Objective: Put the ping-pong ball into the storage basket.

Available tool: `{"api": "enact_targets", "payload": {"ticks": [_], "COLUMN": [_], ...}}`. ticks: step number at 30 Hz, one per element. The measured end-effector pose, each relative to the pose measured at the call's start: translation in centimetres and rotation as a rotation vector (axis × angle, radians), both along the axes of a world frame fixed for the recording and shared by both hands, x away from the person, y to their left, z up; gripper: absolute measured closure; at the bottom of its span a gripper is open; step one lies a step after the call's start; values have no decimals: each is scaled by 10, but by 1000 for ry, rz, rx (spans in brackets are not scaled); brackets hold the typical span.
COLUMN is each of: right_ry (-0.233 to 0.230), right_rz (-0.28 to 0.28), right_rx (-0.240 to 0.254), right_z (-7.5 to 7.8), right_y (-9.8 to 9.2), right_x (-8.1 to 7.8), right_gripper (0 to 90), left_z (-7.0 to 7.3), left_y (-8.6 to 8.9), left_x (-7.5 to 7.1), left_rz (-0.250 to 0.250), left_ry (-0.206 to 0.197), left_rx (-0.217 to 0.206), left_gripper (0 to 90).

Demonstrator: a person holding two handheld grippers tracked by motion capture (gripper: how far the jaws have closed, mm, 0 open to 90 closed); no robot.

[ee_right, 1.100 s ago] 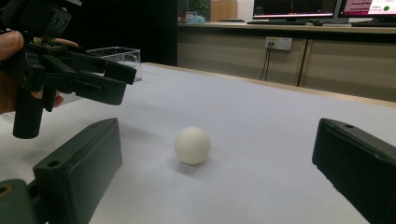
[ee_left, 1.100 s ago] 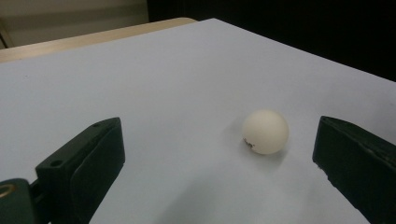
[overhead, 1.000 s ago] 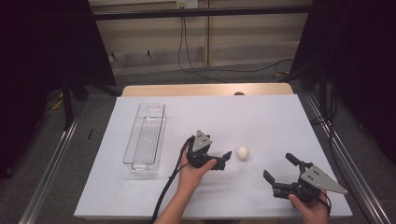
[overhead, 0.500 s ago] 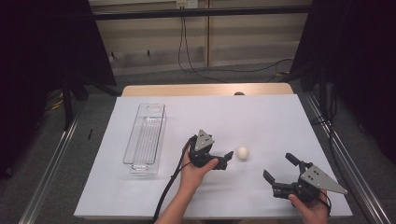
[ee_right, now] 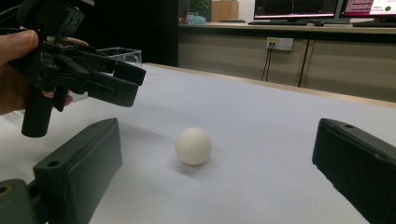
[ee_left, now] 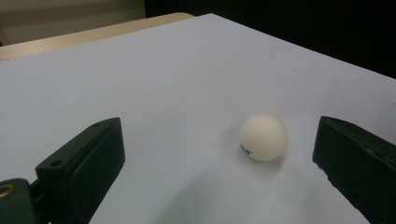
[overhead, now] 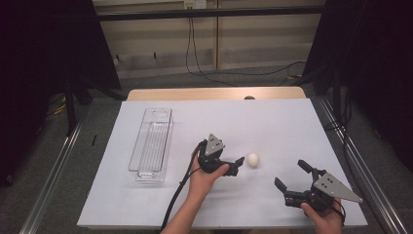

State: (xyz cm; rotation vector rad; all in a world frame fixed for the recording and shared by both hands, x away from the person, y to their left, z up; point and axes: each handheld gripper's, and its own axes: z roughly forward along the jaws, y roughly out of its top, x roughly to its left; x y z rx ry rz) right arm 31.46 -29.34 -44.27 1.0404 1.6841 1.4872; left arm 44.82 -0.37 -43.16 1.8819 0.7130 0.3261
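Nothing moved, both gripper jaws spread, left gripper beside smooth round ball

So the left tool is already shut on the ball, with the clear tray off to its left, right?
Not shut. The left tool is open, its jaws wide apart in the left gripper view, and the ball sits free on the table between them. The clear tray is to its left, as you said.

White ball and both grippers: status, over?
Left gripper open, just short of ball. Right gripper open, farther off. Ball free on table. Path clear.
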Motion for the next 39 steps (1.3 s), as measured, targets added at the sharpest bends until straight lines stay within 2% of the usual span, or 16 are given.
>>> {"api": "enact_targets", "payload": {"ticks": [2,6,10,17,21,25,29,32,34,36,37,38,39], "right_ry": [-1,1,1,10,10,11,8,9,9,11,9,12,11], "right_rz": [-2,-4,-3,-3,1,0,1,-6,-8,-4,-4,-2,-2], "right_rx": [1,-1,2,5,2,4,4,10,10,10,8,8,8], "right_z": [0,0,0,0,0,0,0,0,0,0,0,0,0], "right_y": [0,0,0,1,1,1,1,1,1,1,1,1,1], "right_x": [0,0,0,0,0,0,0,0,0,0,0,0,0], "right_gripper": [10,10,10,10,10,10,10,9,9,10,10,10,9], "left_z": [0,-1,-2,-3,-3,-3,-3,-4,-3,-2,-2,-1,0], "left_y": [-1,-3,-3,-5,-4,-5,-4,-6,-6,-7,-8,-8,-9], "left_x": [1,2,3,4,5,6,7,7,7,7,8,7,7], "left_rz": [-9,-2,0,-10,3,7,10,15,10,10,1,7,5], "left_ry": [-1,6,10,7,2,4,3,11,6,10,6,3,4], "left_rx": [6,-9,12,14,27,17,34,17,35,38,26,42,37], "left_gripper": [24,24,24,25,25,26,27,27,28,28,27,28,28]}}
